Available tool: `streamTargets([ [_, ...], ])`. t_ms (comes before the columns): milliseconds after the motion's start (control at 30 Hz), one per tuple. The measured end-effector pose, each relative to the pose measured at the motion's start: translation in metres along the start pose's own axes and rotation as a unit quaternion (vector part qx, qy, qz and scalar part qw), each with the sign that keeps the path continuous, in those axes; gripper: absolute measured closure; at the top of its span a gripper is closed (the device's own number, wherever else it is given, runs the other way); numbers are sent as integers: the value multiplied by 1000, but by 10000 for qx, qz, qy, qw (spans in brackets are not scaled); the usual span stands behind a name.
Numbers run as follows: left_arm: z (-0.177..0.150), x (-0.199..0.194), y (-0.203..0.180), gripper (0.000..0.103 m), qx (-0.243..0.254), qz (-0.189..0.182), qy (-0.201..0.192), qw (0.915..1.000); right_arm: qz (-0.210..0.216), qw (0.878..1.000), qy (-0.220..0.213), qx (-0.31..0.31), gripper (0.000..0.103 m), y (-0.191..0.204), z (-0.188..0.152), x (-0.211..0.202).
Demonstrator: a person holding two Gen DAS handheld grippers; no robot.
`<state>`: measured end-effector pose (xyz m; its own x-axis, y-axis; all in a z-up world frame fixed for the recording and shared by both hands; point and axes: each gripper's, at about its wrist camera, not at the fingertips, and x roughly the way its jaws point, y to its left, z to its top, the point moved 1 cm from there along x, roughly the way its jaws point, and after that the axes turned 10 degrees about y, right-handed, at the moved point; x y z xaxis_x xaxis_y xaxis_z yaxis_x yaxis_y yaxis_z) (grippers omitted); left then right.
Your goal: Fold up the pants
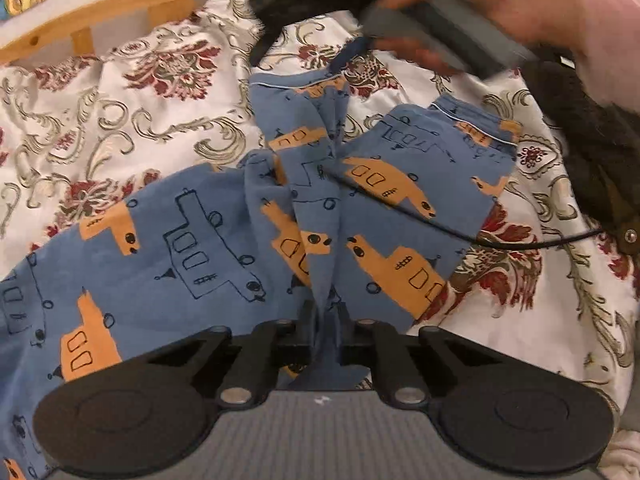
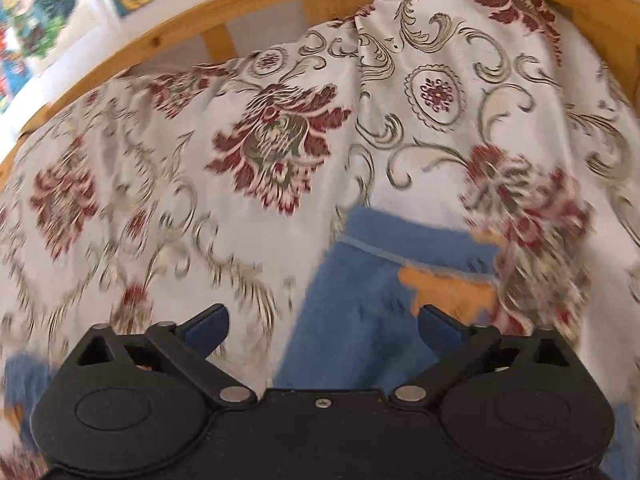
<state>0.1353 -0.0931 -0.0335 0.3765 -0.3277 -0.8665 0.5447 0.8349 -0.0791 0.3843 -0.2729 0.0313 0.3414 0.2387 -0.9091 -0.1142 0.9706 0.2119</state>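
Blue pants (image 1: 208, 240) printed with orange trucks lie rumpled on a floral bedspread (image 1: 120, 92). My left gripper (image 1: 325, 320) is shut on a bunched fold of the pants near the crotch seam. Both leg cuffs point away from me in the left wrist view. The right gripper (image 1: 362, 46), held by a person's hand (image 1: 520, 4), hovers above the far leg cuff. In the right wrist view, my right gripper (image 2: 324, 320) stands open over a blue pant leg end (image 2: 384, 280) with white piping; nothing is between its blue fingertips (image 2: 208, 328).
A wooden bed frame (image 2: 248, 8) curves along the far edge of the bedspread (image 2: 200, 140). Colourful pictures (image 2: 36, 12) hang on the wall behind. A black cable (image 1: 520, 242) trails across the pants and bedspread on the right.
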Motion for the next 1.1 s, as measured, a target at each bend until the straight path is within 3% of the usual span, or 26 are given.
streamTargets([
  [167, -1, -2, -9, 99, 9, 142, -25, 9999, -339, 9970, 405, 570, 31, 11, 32, 41],
  [267, 2, 4, -6, 100, -6, 188, -18, 9998, -298, 9915, 587, 1123, 41, 5, 37, 61],
  [333, 2, 4, -5, 100, -52, 165, -27, 9998, -529, 9896, 536, 1222, 59, 3, 35, 67],
  [400, 2, 4, -4, 101, -103, 146, -37, 9998, -578, 9894, 399, 1269, 86, -1, 31, 63],
  [500, 2, 4, -2, 102, -244, 106, -24, 9996, -381, 9894, 260, 1374, 101, -12, 24, 55],
  [667, 2, 2, -3, 102, -383, 155, -57, 9991, -64, 9891, -145, 1461, 102, -29, 11, 25],
  [800, 1, -4, -4, 103, -408, 215, -180, 9988, 132, 9888, -778, 1264, 102, -33, -7, -21],
  [967, 0, -15, -7, 103, -311, 259, -367, 9985, 136, 9764, -1776, 1221, 102, -51, -58, -101],
  [1100, -4, -25, -18, 103, 178, 527, -599, 9966, 76, 9629, -2292, 1419, 102, -80, -115, -147],
])
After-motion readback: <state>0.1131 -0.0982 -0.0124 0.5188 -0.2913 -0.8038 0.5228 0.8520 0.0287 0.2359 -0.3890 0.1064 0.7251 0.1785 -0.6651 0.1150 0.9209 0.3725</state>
